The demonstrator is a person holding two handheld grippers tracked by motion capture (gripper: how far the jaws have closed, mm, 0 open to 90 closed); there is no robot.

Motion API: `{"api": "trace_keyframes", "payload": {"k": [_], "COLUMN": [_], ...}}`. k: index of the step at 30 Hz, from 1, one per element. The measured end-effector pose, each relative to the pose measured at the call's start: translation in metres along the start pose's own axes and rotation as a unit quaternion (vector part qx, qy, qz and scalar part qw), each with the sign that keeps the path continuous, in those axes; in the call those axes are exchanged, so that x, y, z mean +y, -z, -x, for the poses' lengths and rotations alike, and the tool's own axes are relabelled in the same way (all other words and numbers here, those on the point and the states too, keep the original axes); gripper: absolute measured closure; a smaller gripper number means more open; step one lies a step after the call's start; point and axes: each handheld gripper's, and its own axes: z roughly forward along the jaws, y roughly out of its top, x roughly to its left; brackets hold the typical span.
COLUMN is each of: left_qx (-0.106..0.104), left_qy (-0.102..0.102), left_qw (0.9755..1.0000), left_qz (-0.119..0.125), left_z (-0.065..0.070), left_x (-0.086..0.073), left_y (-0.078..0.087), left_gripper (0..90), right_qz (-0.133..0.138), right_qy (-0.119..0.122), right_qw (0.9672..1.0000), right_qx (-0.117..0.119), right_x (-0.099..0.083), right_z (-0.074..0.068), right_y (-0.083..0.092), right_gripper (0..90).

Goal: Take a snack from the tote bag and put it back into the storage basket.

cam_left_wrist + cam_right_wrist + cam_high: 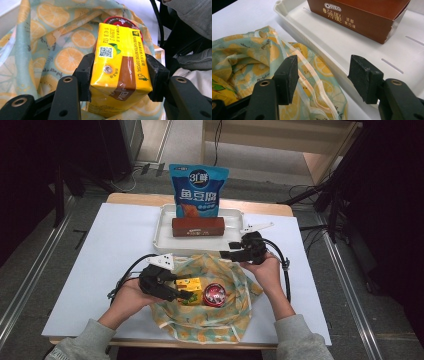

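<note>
A fabric bag printed with orange slices (215,322) lies open at the table's front. In it, my left gripper (184,286) is shut on a yellow drink carton (190,285). In the left gripper view both pads press the sides of the carton (120,62), with the left gripper (120,75) tilting it above the fabric bag (50,50). A red round tin (215,294) sits just right of the carton, and the tin (117,19) peeks out behind it. My right gripper (228,250) hovers open at the bag's far rim. Nothing is between the jaws of the right gripper (323,77); the bag's hem (312,72) lies below.
A white tray (162,237) stands behind the bag with a brown Oreo box (198,226) in it. A blue snack pouch (198,190) stands upright at the tray's far side. The tray (312,32) and Oreo box (357,20) lie close ahead of the right jaws.
</note>
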Motion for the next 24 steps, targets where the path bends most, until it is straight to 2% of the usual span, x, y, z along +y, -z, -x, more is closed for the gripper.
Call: {"api": "trace_keyframes", "payload": {"k": [3,6,24], "left_qx": [0.001,0.004,0.019], "left_qy": [0.009,0.007,0.028], "left_qw": [0.9999,1.0,0.9992], "left_qz": [0.006,0.005,0.019], "left_z": [0.0,0.0,-0.001], "left_x": [0.001,0.002,0.012], "left_y": [0.003,0.007,0.028], "left_gripper": [50.0,50.0,50.2], "right_qz": [-0.001,0.0,-0.001], "right_qy": [-0.001,0.001,0.004], "right_qw": [1.0,1.0,1.0], "right_qx": [0.001,0.001,0.001], "right_x": [0.0,0.0,-0.001], "right_z": [0.0,-0.001,-0.003], "right_y": [0.001,0.001,0.002], "right_gripper": [41.2,40.8,40.0]}}
